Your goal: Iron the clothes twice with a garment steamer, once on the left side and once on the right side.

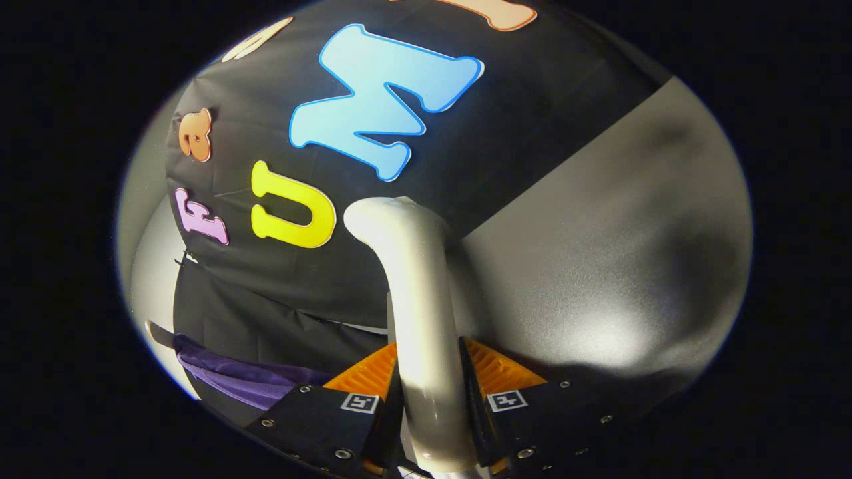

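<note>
steamer handle clamped, booth wall dead ahead

biggest thing out front is the black cloth booth wall (pixel 466 166), draped and creased, hanging beyond the fingers and taking up most of the far side. to the right of it runs a smooth grey panel (pixel 599 266), catching a bright patch of light low down near the right finger and a soft dark shadow higher up. a pale curved surface (pixel 150 266) peeks out past the left edge of the cloth.

down low on the left, beside the left finger, a fold of purple fabric garment (pixel 233 376) lies bunched under the cloth's lower hem, only a slice of it showing.

now the steamer: the cream-white smooth plastic garment steamer handle (pixel 419 319) rises straight up from between the fingers and bends over to the left at its rounded top, standing in front of the cloth wall and blocking the middle of it.

and the gripper (pixel 429 389): both fingers are closed in tight against the handle, one pressing each side, ribbed pads (pixel 496 372) flush on it. a firm grip, nothing else touched.
</note>
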The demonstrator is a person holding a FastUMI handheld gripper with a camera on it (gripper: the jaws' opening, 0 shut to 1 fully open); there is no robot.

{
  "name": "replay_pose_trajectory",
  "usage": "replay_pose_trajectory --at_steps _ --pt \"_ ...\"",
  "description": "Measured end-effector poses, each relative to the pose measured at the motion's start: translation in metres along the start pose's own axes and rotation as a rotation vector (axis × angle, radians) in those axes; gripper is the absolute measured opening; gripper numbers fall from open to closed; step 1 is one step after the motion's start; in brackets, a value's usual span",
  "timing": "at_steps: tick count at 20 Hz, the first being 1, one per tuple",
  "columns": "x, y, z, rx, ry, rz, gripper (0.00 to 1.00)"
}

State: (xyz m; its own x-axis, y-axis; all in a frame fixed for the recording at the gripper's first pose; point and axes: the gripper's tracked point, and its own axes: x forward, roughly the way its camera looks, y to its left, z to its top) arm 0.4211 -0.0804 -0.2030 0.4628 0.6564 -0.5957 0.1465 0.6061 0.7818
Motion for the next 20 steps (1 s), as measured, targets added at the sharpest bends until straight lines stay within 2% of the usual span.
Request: replay_pose_trajectory --at_steps 6,9,11,14,16,20 --pt "-0.008 0.005 -0.003 -0.007 0.0 -0.012 0.38" --pt "-0.018 0.01 -0.005 -0.069 -0.028 -0.045 0.38" --pt "-0.021 0.019 -0.017 -0.104 -0.012 -0.036 0.38" --pt "-0.045 0.034 -0.039 -0.186 -0.012 -0.02 0.38" --pt "-0.066 0.051 -0.052 -0.2 -0.021 0.02 0.38" --pt "-0.105 0.076 -0.076 -0.226 -0.098 0.045 0.38"
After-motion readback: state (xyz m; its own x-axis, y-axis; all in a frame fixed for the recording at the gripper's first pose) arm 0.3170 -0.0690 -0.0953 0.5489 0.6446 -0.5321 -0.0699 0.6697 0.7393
